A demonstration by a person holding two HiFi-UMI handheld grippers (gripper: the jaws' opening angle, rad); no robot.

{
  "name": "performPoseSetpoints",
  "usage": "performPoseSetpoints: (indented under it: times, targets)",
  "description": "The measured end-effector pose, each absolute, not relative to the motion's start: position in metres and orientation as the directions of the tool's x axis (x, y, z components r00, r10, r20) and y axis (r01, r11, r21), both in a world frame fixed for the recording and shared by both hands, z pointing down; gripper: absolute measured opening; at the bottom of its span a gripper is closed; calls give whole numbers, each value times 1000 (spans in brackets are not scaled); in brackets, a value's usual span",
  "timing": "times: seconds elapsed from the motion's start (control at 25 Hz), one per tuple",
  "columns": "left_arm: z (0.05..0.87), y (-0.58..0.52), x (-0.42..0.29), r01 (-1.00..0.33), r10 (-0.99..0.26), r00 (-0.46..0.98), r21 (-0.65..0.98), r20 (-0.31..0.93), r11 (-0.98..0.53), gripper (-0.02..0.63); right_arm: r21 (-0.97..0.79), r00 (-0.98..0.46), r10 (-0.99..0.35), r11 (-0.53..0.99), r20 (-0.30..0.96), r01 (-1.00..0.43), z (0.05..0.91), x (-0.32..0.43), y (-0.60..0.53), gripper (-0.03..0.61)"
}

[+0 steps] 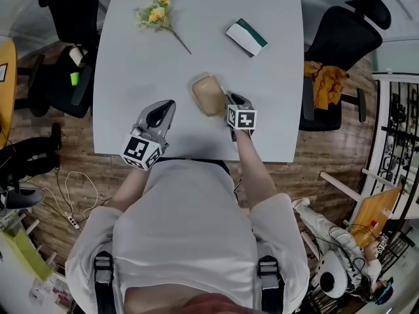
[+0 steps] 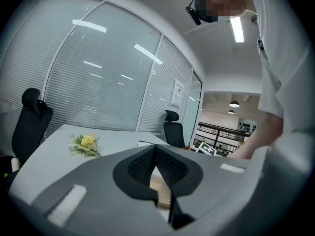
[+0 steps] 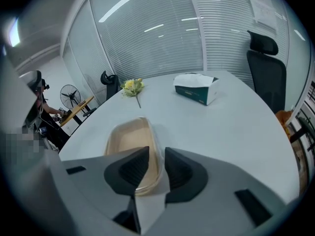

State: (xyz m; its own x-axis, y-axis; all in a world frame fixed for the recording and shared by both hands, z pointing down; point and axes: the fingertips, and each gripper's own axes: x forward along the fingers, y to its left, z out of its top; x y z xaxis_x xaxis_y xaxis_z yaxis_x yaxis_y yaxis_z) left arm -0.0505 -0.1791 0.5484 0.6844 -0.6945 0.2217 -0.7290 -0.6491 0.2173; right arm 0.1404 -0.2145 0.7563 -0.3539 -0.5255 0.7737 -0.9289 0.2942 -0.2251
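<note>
Tan tray — rim clamped by right gripper | left gripper closed, empty — nearby

Yellow flower sprig upper left of frame on white table; green-white tissue box upper right, well apart. Black office chair far left, 2nd chair far right w/ orange cloth. White cable on wood floor, lower left.

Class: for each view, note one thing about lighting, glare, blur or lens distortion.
Head view: even light; the table edges bow. Left gripper view: lamp reflections streak the glass wall; the flowers look sharp. Right gripper view: fisheye with black corners; the tan container looks stretched.
</note>
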Motion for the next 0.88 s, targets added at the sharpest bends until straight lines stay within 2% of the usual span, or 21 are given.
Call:
performPoseSetpoints:
  times: [0.32, 0.36, 0.4, 0.88]
  targets:
    - [549, -181, -51, -728, -693, 686, 223, 222, -649, 9, -235, -355, -526, 282, 773, -930, 757, 140, -213, 85]
    - [549, -181, -50, -727, -693, 686, 223, 222, -649, 9, -231, -350, -528, 280, 774, -932, 757, 141, -214, 72]
    - [549, -181, -50, -727, -692, 687, 222, 222, -650, 9, -224, -345, -530, 280, 775, -933, 757, 142, -213, 32]
    - [551, -181, -50, -729, -693, 685, 222, 225, -648, 9, -194, -334, -535, 301, 776, -934, 757, 142, -213, 20]
